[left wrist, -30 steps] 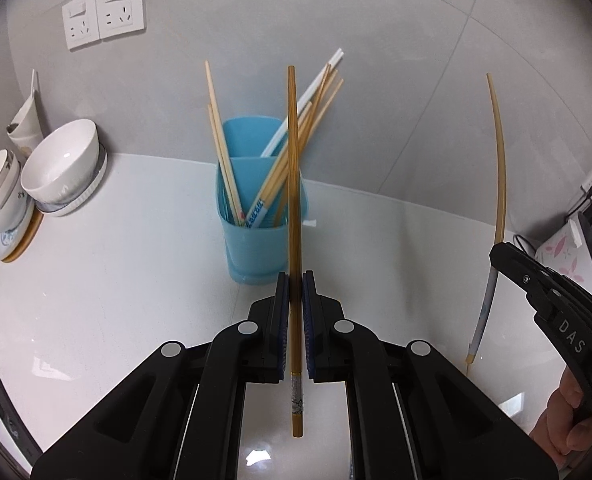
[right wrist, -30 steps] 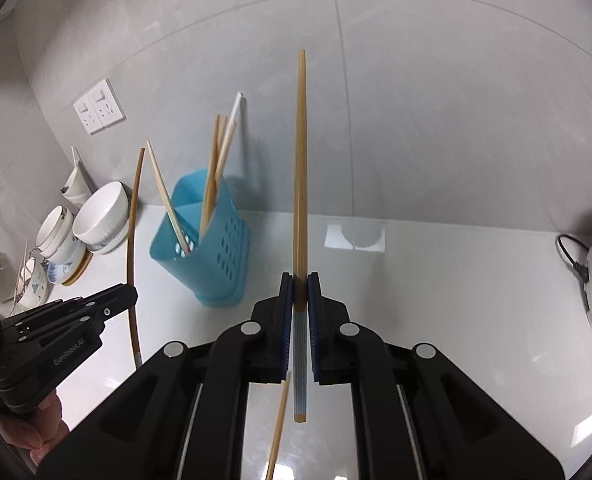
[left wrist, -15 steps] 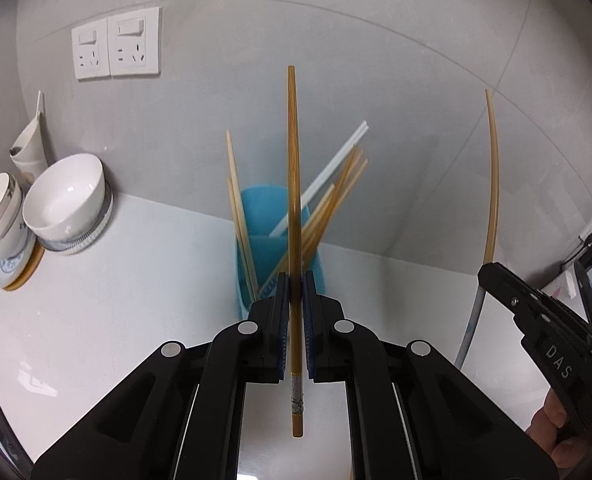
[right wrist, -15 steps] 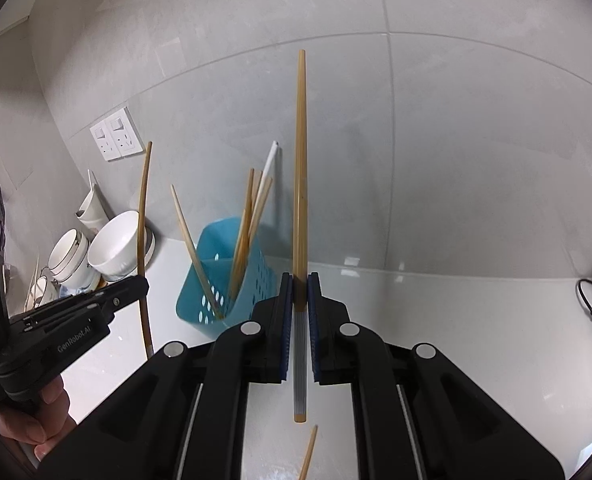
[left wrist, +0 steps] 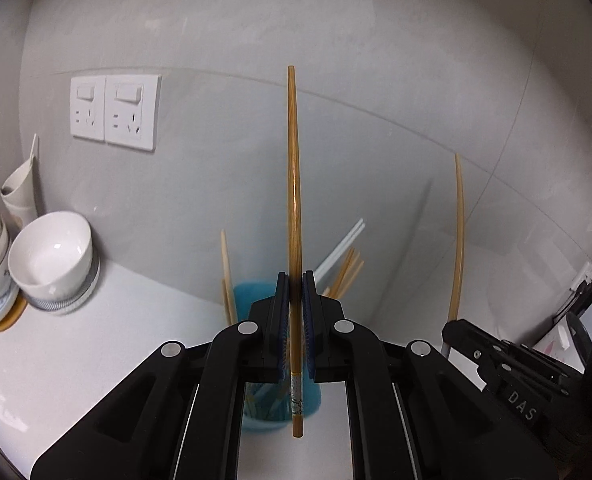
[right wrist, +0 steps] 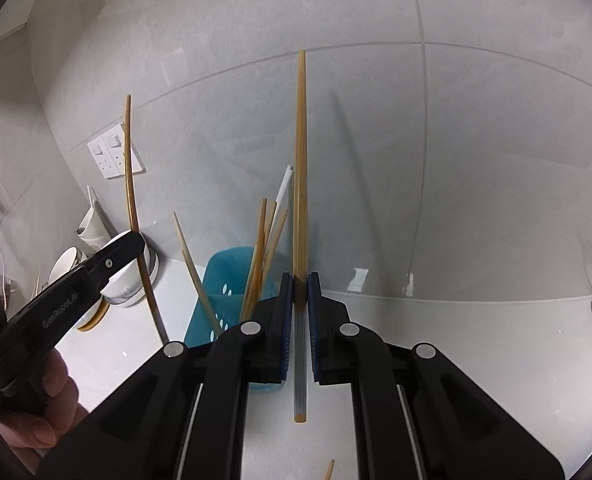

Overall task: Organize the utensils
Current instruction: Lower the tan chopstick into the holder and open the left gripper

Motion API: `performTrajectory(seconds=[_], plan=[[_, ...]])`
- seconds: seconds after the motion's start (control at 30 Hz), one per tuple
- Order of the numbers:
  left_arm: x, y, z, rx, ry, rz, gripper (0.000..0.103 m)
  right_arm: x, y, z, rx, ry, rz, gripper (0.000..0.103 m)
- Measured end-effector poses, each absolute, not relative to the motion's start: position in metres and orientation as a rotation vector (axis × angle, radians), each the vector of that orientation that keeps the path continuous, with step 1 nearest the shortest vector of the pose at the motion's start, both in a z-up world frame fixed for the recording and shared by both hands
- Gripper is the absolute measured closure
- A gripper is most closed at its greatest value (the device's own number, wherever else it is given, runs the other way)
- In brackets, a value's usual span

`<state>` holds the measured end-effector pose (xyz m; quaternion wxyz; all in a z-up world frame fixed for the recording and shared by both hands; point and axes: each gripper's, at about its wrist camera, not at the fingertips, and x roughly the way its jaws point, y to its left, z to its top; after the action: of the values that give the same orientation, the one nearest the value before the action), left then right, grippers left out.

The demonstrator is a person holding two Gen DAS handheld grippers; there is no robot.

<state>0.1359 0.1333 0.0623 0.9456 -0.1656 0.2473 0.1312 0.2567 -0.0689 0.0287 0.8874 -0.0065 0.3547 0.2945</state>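
Partly done: several chopsticks standing in the blue basket [right wrist: 224,292] on the counter [right wrist: 475,344]. Left claw [left wrist: 295,280] clamped on a brown chopstick [left wrist: 294,200], right claw [right wrist: 299,280] clamped on a paler chopstick [right wrist: 300,160], both upright near the basket. Possibly one more stray tip [right wrist: 329,469] below, too little visible to tell.

A glossy white countertop [right wrist: 475,360] is backed by large grey wall tiles [right wrist: 495,160]. Two white switched sockets [left wrist: 116,112] are mounted on the wall.
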Motion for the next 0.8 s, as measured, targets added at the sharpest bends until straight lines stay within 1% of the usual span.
performTrajectory(seconds=[0.07, 0.3, 0.8], plan=[[0.139, 0.135, 0.058, -0.324, 0.459, 0.271, 0.097, 0.258, -0.067, 0.028, -0.005, 0.731, 0.614, 0.096], [0.147, 0.137, 0.039, -0.309, 0.437, 0.245, 0.097, 0.259, -0.06, 0.019, -0.014, 0.726, 0.611, 0.096], [0.155, 0.136, -0.003, -0.295, 0.504, 0.228, 0.097, 0.259, -0.056, 0.001, -0.027, 0.738, 0.596, 0.096]])
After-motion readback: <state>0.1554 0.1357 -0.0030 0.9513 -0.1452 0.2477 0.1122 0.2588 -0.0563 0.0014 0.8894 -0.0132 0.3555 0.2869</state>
